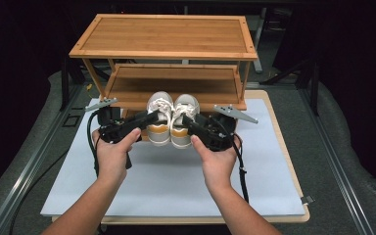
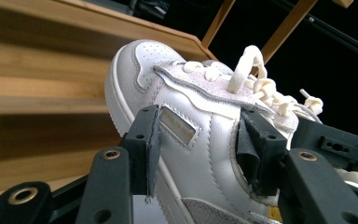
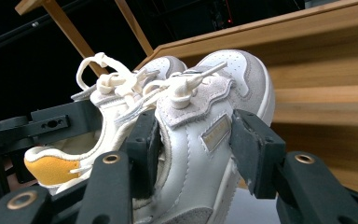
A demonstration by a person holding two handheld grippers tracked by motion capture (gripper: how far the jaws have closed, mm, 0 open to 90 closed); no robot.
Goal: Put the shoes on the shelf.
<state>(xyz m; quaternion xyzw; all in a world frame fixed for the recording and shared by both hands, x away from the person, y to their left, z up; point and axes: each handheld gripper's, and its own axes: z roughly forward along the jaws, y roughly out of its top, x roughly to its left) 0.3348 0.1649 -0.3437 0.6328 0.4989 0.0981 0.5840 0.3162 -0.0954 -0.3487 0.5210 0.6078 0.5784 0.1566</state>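
The pair of white leather sneakers with cream laces and yellow heel patches is sitting in front of the wooden 2-tier bamboo shoe rack (image 1: 164,36), toes pointing toward the rack's lower shelf and heels toward the person. The rack is standing at the far end of the white sheet (image 1: 176,181) that is covering the table. Both shoes are lying side by side and touching along their inner edges.

The left sneaker (image 1: 159,117) is being held by the left gripper (image 1: 152,117), which is coming in from the left at an angle. In the left gripper view, the 2 black jaws are clamping this shoe (image 2: 191,140) across its middle, 1 jaw pressing the outer side panel near the small metallic tag and the other sitting against the lace side near the tongue. The jaws are narrowed onto the shoe rather than standing wide.

The right sneaker (image 1: 183,120) is being gripped the same way by the right gripper (image 1: 188,120). In the right gripper view, its 2 jaws are closing across this shoe (image 3: 200,140), 1 on the outer panel beside the tag and 1 on the inner side between the 2 shoes, where the left sneaker (image 3: 74,140) is showing its yellow heel.

The person's left hand (image 1: 112,152) and right hand (image 1: 218,159) are wrapping around the gripper handles, forearms entering from the bottom edge. Black cables are trailing down from each gripper over the sheet.
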